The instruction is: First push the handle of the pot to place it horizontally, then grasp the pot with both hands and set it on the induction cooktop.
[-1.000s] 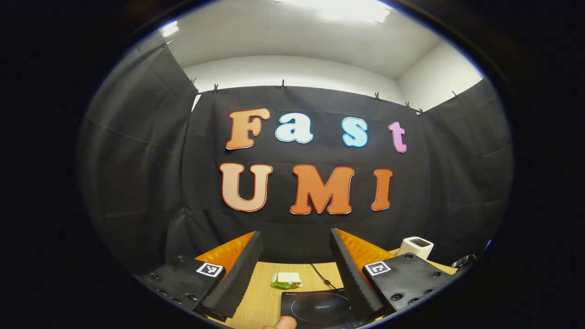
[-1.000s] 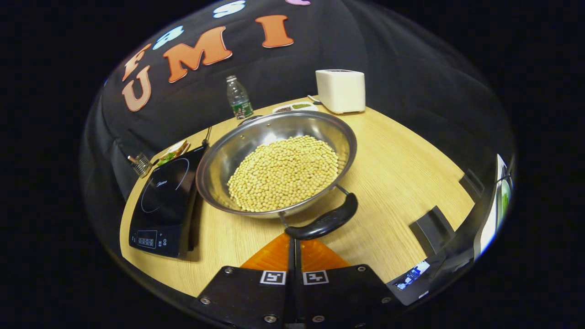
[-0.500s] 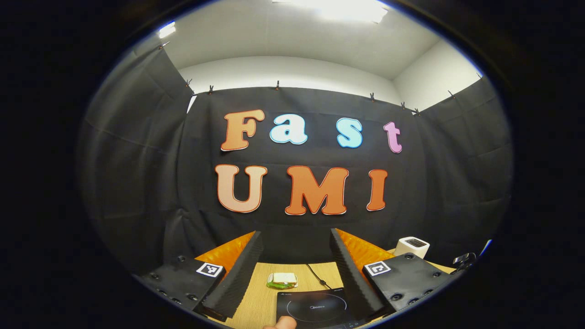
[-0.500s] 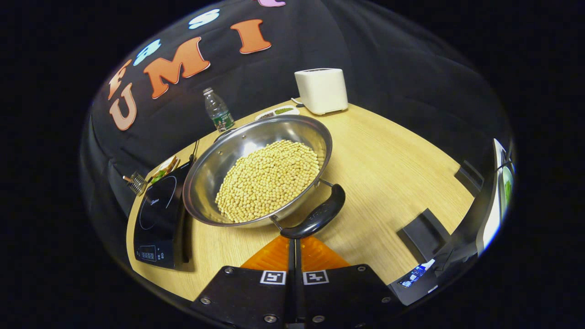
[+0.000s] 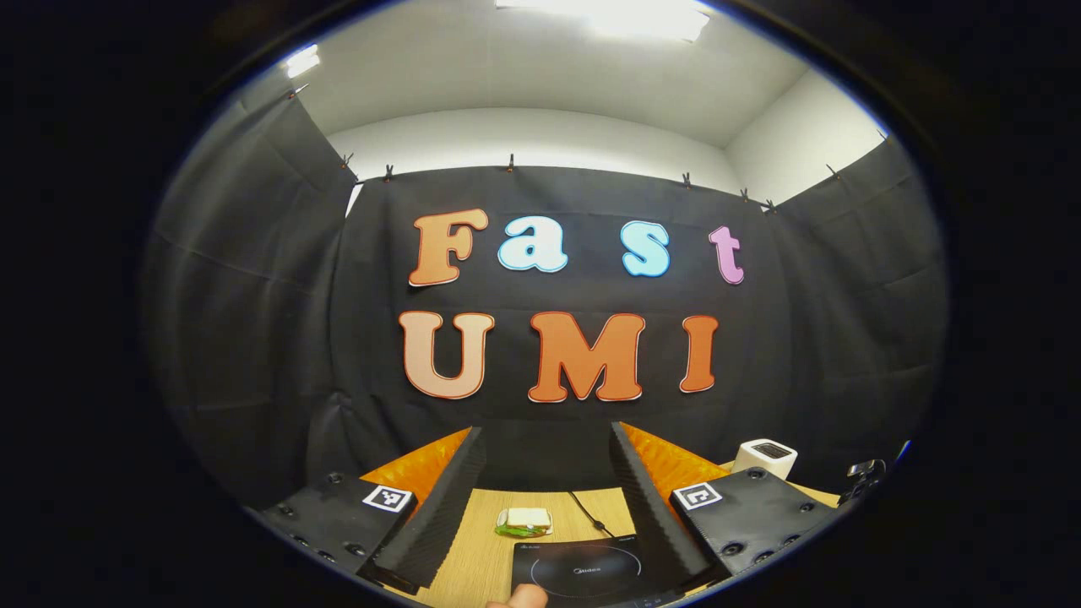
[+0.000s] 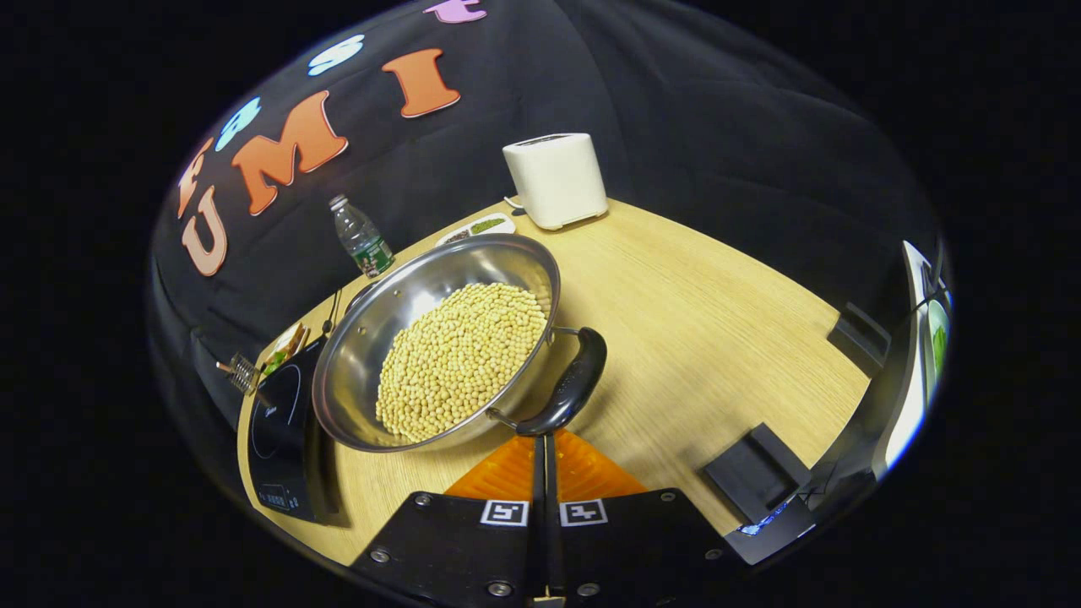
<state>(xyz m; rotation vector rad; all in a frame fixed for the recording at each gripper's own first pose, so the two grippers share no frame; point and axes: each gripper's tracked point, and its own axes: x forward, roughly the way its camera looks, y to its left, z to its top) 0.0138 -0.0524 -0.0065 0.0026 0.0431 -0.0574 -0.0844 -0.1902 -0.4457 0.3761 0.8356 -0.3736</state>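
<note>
Here the stainless-steel pot (image 6: 439,338) serves as the reference: it rests on the wooden table (image 6: 718,312) and is filled with pale yellow soybeans (image 6: 460,359). Its black handle (image 6: 567,390) projects from the rim on the side nearest the right gripper (image 6: 541,441). That gripper's fingers are closed against each other with nothing between them, and their joined tips touch the near end of the handle. The black induction cooktop (image 6: 283,422) lies flat on the table just beside the pot, on the side opposite the handle; the pot's rim overhangs or hides its near edge, and whether the two touch cannot be determined. Beyond the pot, near the booth wall, stand a clear plastic water bottle (image 6: 361,237) and a white toaster (image 6: 556,179), with a small white dish (image 6: 480,228) between the toaster and the pot's far rim. In the left gripper view, the left gripper (image 5: 545,485) is held level above the table with its fingers spread apart and empty. Between them appear the induction cooktop (image 5: 578,570), a sandwich (image 5: 524,521) lying beyond it, and the cooktop's black cable (image 5: 589,513). The toaster (image 5: 764,458) stands further off, past the right-hand finger.
</note>
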